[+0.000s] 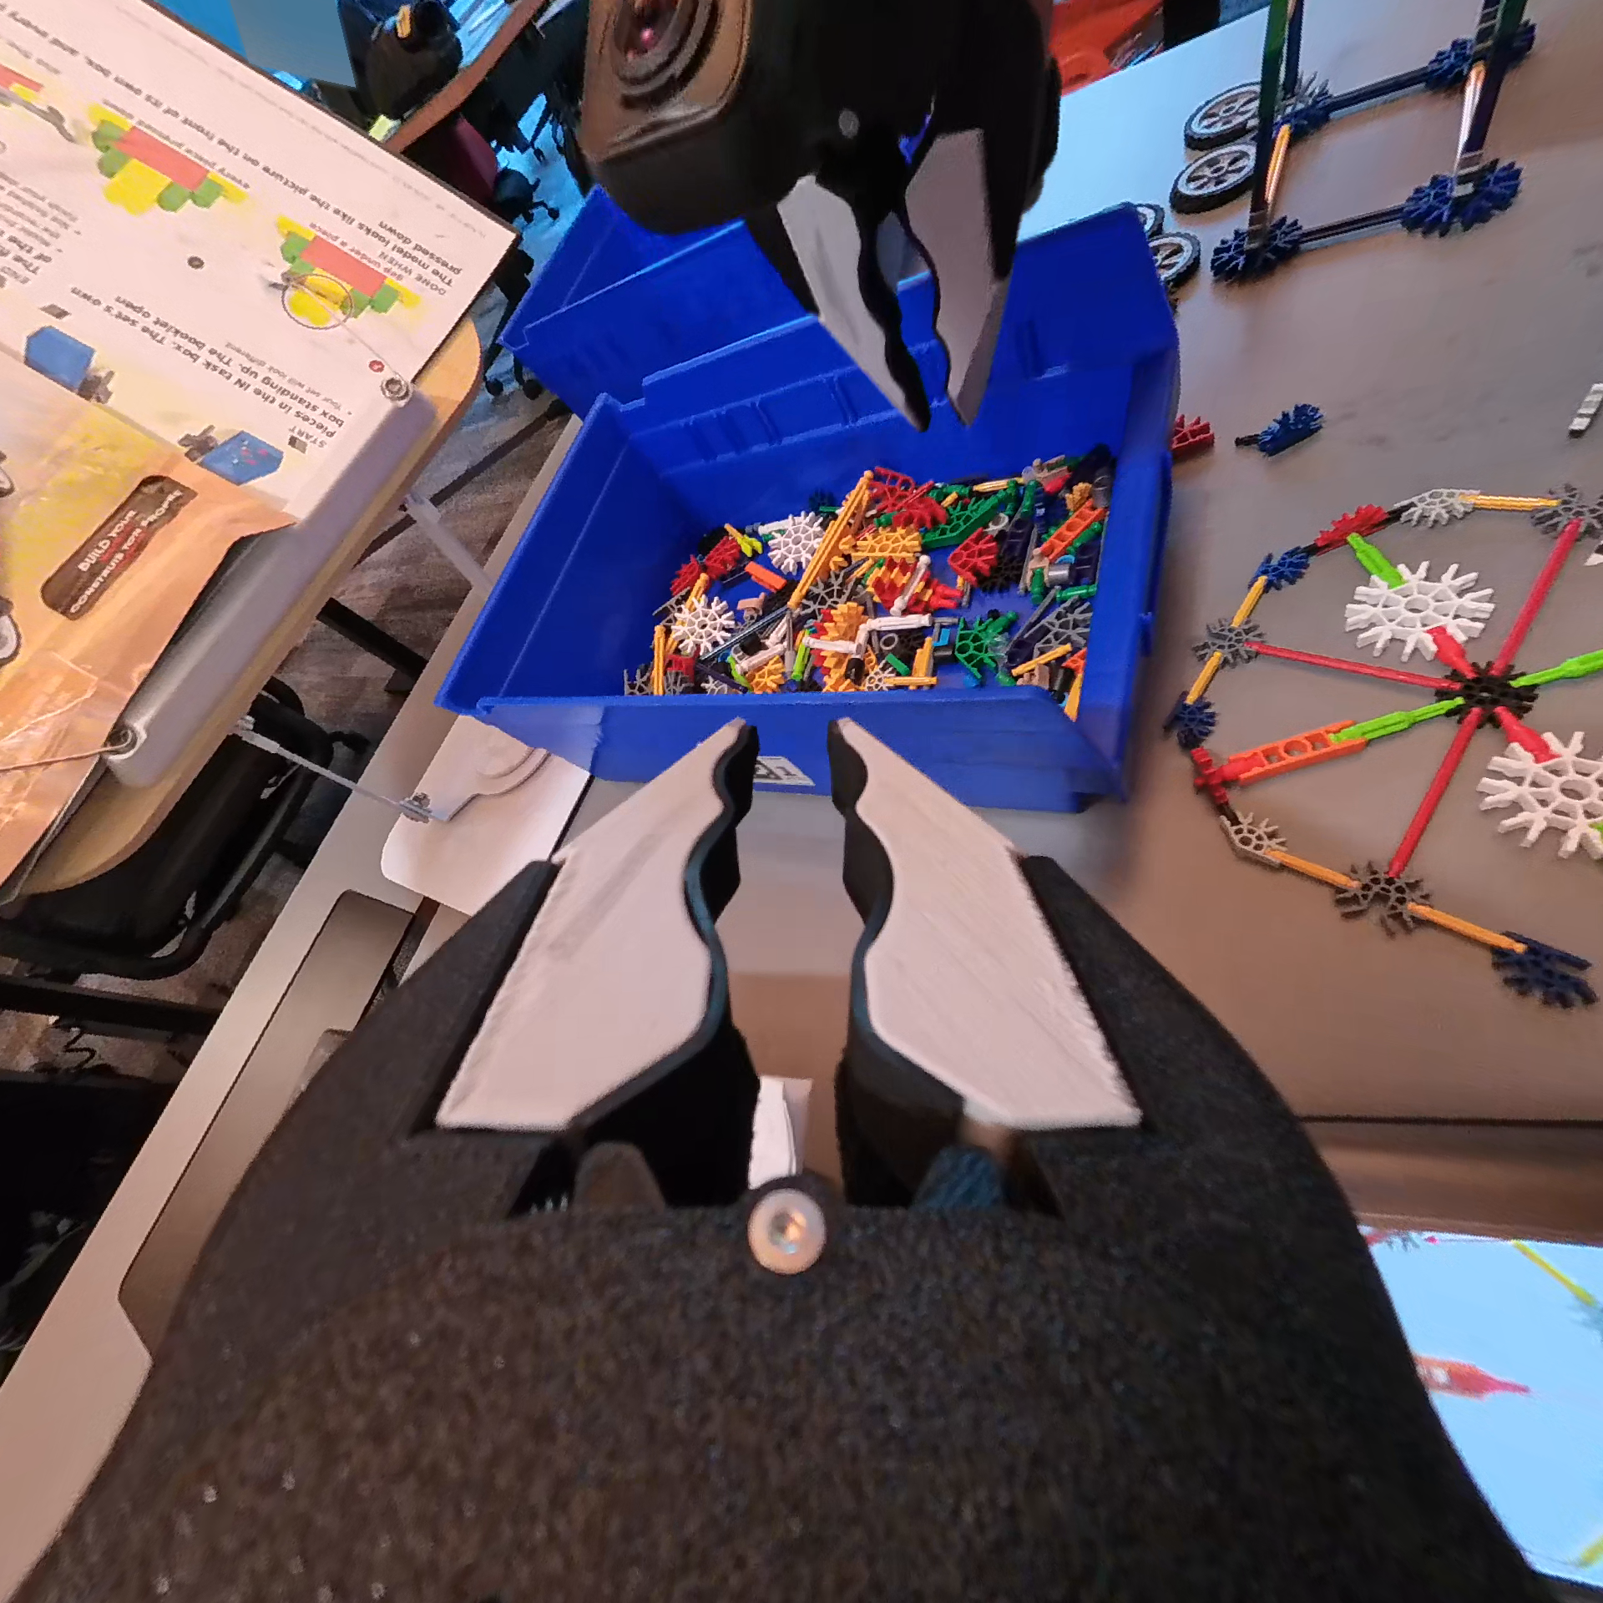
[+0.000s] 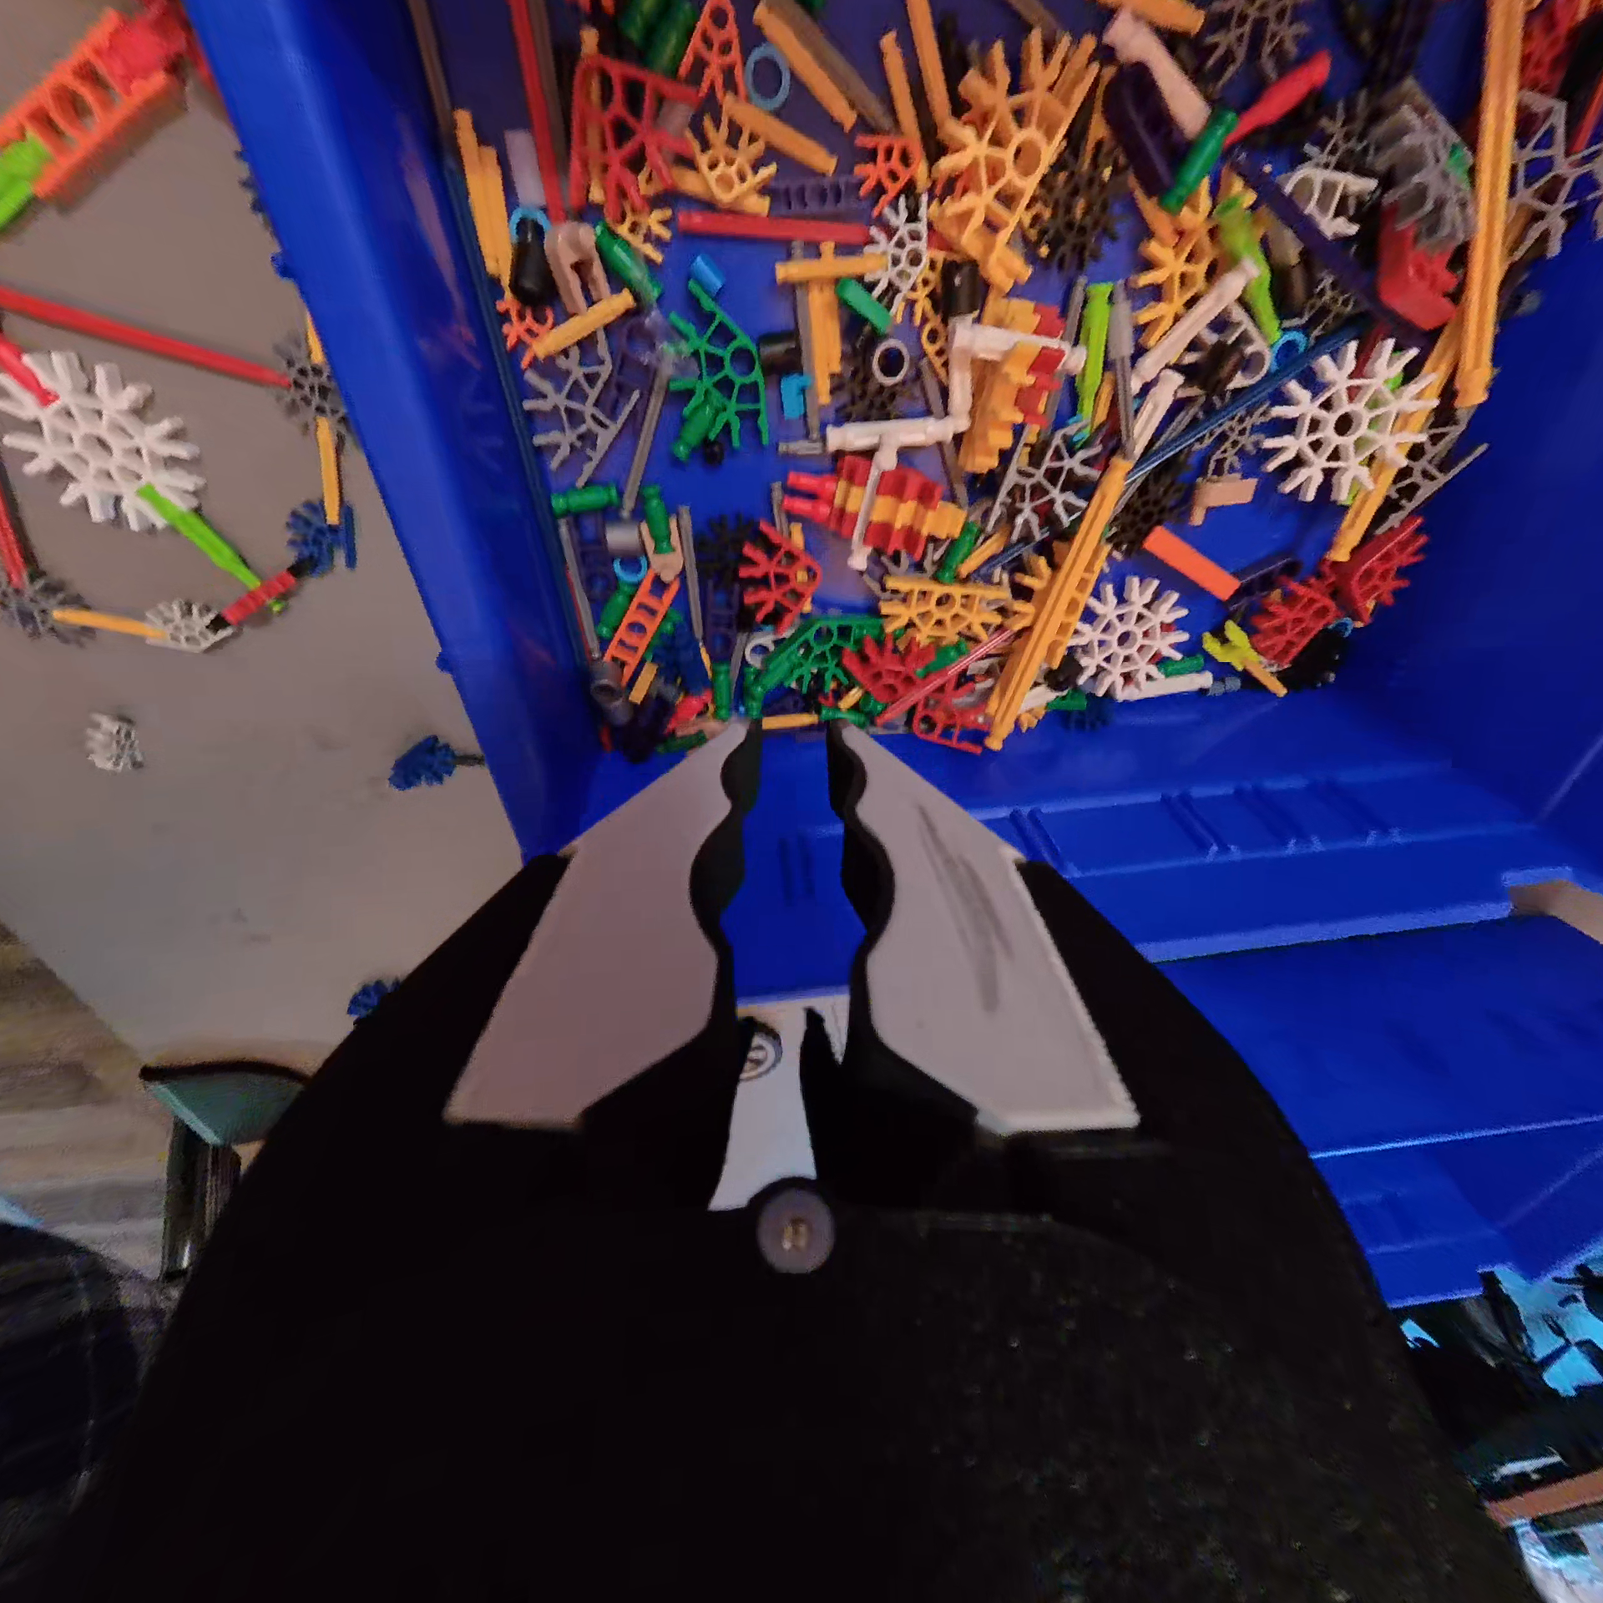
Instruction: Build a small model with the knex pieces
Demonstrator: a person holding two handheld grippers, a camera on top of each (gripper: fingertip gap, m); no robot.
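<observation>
A blue bin holds a heap of small coloured rods and connectors. My left gripper is open and empty, hovering just short of the bin's near wall. My right gripper hangs over the bin's far end, pointing down, slightly open and empty. In the right wrist view my right gripper is open above the bin, its tips nearest a green connector and a small yellow rod at the heap's edge.
A flat wheel of rods and white snowflake connectors lies on the table right of the bin, also in the right wrist view. A wheeled frame model stands at the far right. An instruction sheet on a stand is at the left. My right fingertips sit around 20 cm from my left ones.
</observation>
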